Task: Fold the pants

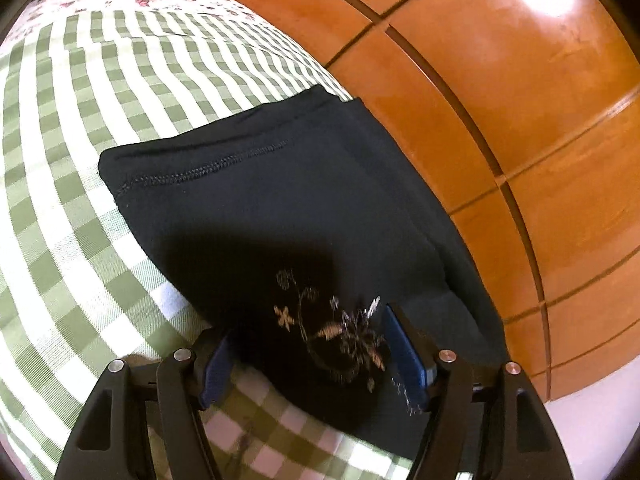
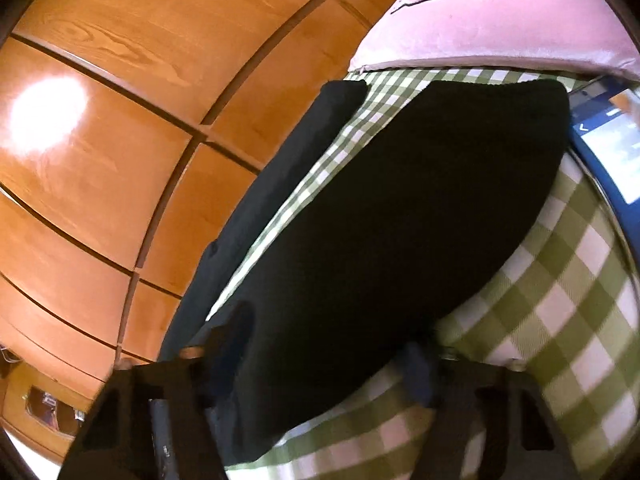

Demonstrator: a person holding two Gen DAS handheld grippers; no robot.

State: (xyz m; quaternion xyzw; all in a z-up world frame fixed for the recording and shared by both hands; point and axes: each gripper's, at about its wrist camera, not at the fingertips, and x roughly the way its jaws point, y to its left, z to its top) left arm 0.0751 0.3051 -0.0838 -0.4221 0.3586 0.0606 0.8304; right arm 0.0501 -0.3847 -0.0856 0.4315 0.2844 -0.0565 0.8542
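Two views covered the moment, both filled mostly by orange wood panelling (image 1: 500,80) and a green-and-white checked cover (image 1: 80,160) on a soft surface.

Black pants (image 1: 260,208) lay across the middle of the left wrist view, flat on the cover, their far long edge hanging over toward the panelling at right. A stitched seam ran across the upper part; embroidered flowers (image 1: 344,332) sat low in the frame.

Right wrist view: the pants (image 2: 400,208) filled the centre, with a strip of checked cover (image 2: 560,300) showing between the main panel and a narrower dark band at left. Pink pillow (image 2: 500,28) top right. Phone screen (image 2: 608,148) at right edge, just beside the fabric.

Left gripper (image 1: 308,354): jaws apart, straddling the embroidered end, one blue pad on each side; nothing pinched.

Right gripper (image 2: 332,356): jaws spread either side of the cloth at bottom centre; blur made contact unclear, but they looked not yet closed.

Judgement: the step was taking hold of the two near ends before a fold.
- Pinch all layers, not only the top one.
- Close both grips level so the edge lifts straight.
- Draw the overhanging edge back onto the cover first.
- Keep clear of the phone.
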